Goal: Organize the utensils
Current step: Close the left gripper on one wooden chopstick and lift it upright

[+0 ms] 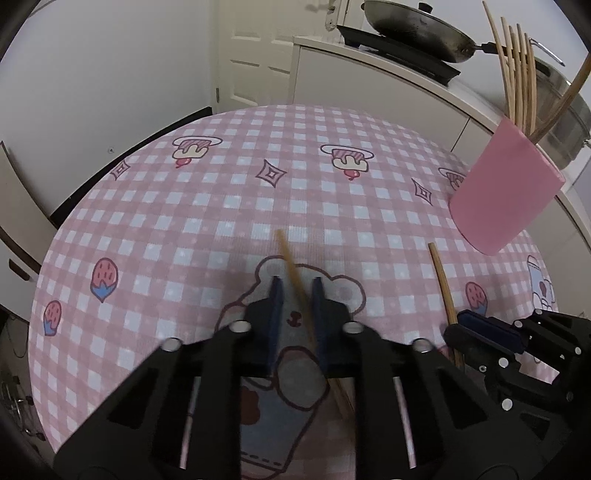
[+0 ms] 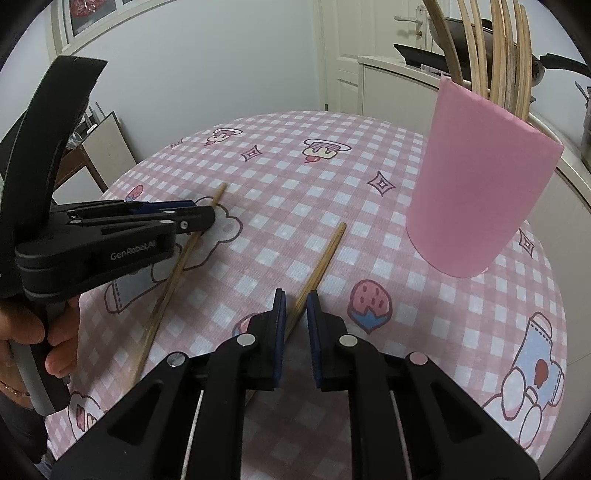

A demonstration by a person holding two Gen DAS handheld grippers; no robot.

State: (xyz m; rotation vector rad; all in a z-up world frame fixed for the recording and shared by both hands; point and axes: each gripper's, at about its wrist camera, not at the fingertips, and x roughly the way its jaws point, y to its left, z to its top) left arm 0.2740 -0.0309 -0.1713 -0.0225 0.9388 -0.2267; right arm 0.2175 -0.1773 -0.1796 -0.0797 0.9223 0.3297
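While both claws are lowered over the checked desk [image 2: 280, 192], the pick-up step of the sorting task is judged to be in hand. Left claw [image 1: 296, 286]: clenched on one chopstick [image 1: 291, 266], which is seen blurred at centre frame in the left wrist view, slanting up and left between the blue pads. Right claw [image 2: 296, 301]: pads drawn close around a second chopstick [image 2: 325, 254] at lower centre of the right wrist view; a firm pinch is read, though a sliver of gap beside the stick leaves contact slightly uncertain. Both sticks are judged to lie on the desk, not yet lifted.

Pink holder [image 2: 480, 177]: upper right of frame, already stocked with several upright chopsticks [image 2: 506, 55].

Next move, as judged: each stick to be lifted, tipped upright and carried up-right to the holder's mouth without striking the sticks already there.

View differences: a hand [image 2: 33, 332] on the left claw's handle is shown only by the right wrist view; a lidded pan [image 1: 417, 26] on a counter at upper right is shown clearly only by the left wrist view.
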